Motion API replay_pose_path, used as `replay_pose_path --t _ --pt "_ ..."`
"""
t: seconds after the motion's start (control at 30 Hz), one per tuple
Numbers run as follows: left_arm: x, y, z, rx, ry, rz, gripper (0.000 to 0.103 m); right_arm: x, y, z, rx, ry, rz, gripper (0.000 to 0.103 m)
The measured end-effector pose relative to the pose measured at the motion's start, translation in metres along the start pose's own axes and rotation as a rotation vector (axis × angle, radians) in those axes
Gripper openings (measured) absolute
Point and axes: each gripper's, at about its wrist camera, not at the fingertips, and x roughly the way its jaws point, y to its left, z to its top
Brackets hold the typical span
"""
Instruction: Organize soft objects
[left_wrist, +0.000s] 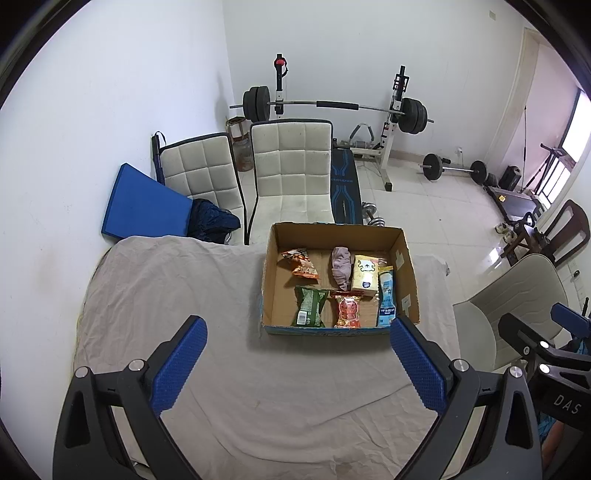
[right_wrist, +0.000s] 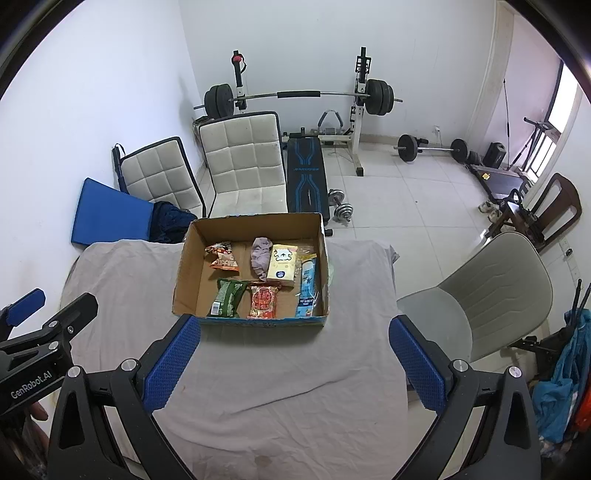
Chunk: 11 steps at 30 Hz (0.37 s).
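Left wrist view shows our workspace from largest item down: a table draped in a grey cloth (left_wrist: 184, 295), bare apart from an open cardboard box (left_wrist: 408, 273) standing toward its far edge.

Inside the box we count six soft items, all lying flat on its floor:
- blue-white pouch (left_wrist: 387, 295), against the right wall, long axis running near-to-far;
- green snack bag (left_wrist: 309, 306), near left, long axis also near-to-far;
- red snack bag (left_wrist: 347, 310), just beside the green one;
- yellow tissue pack (left_wrist: 365, 276), far right of centre;
- orange snack bag (left_wrist: 301, 263), far left;
- pinkish cloth roll (left_wrist: 341, 266), between the orange bag and the tissue pack.

Both tools hover above the cloth, short of the box. Our left gripper (left_wrist: 298, 363) has its jaws spread wide and empty; our right gripper (right_wrist: 293, 363) is likewise wide and empty.

We judge the sorting nearly complete or complete, since no loose item shows on the cloth. Should a further adjustment be needed, the box lies straight ahead of the right gripper and ahead-right of the left, so the right is better placed.
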Motion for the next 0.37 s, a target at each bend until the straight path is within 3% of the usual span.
replay_pose_path --t 0.37 --pt "-0.0040 -0.0028 0.0023 0.001 -0.003 0.000 0.102 -0.0023 -0.0033 -0.0018 0.008 -0.003 0.003 0.103"
